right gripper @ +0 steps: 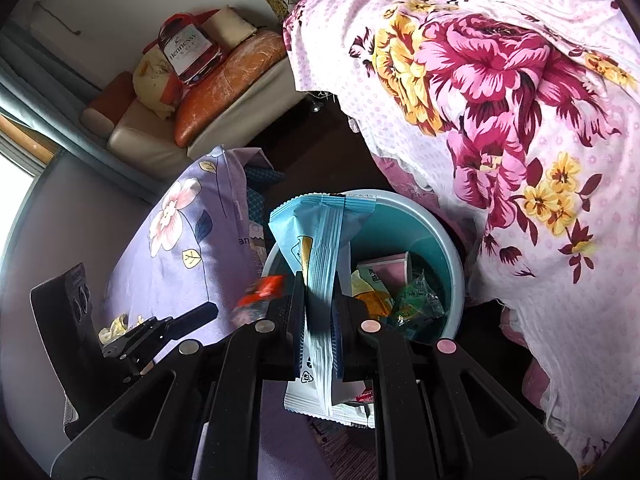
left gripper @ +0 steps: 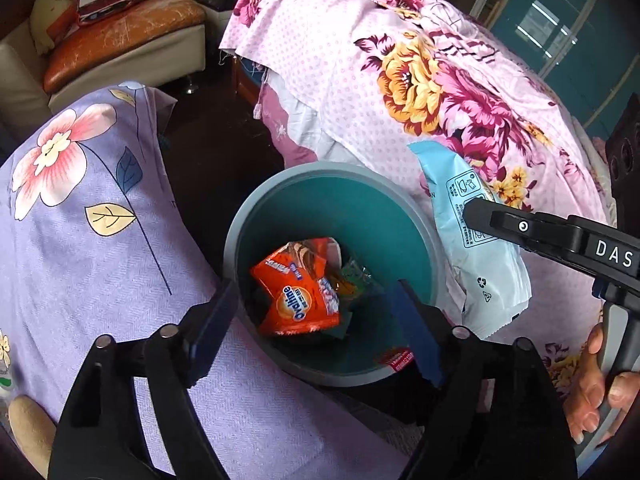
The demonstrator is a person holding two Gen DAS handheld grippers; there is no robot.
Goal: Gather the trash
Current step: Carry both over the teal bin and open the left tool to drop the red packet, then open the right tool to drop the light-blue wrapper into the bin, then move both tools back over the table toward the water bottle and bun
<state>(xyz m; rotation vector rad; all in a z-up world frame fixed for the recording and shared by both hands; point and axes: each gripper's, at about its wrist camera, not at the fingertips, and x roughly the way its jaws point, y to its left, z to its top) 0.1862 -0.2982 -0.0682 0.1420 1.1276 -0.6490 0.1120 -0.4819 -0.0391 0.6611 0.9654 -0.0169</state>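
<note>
A round teal bin [left gripper: 352, 184] stands on the floor between two beds; it also shows in the right wrist view [right gripper: 404, 224]. Inside lie an orange Ovaltine wrapper [left gripper: 298, 292], a green wrapper [right gripper: 416, 300] and other packets. My left gripper [left gripper: 316, 324] is open and empty just above the bin's near rim. My right gripper [right gripper: 318, 312] is shut on a light blue and white snack wrapper [right gripper: 320, 248], held at the bin's rim; it also shows in the left wrist view [left gripper: 476, 240]. A small red wrapper [right gripper: 262, 290], blurred, is in the air by the bin's left rim.
A lilac floral bedsheet [left gripper: 80, 220] lies left of the bin, with crumpled yellow paper [right gripper: 116, 326] on it. A pink floral blanket [left gripper: 400, 80] covers the bed on the right. An orange and cream sofa [left gripper: 120, 44] with a Hennessy bag [right gripper: 188, 52] stands behind.
</note>
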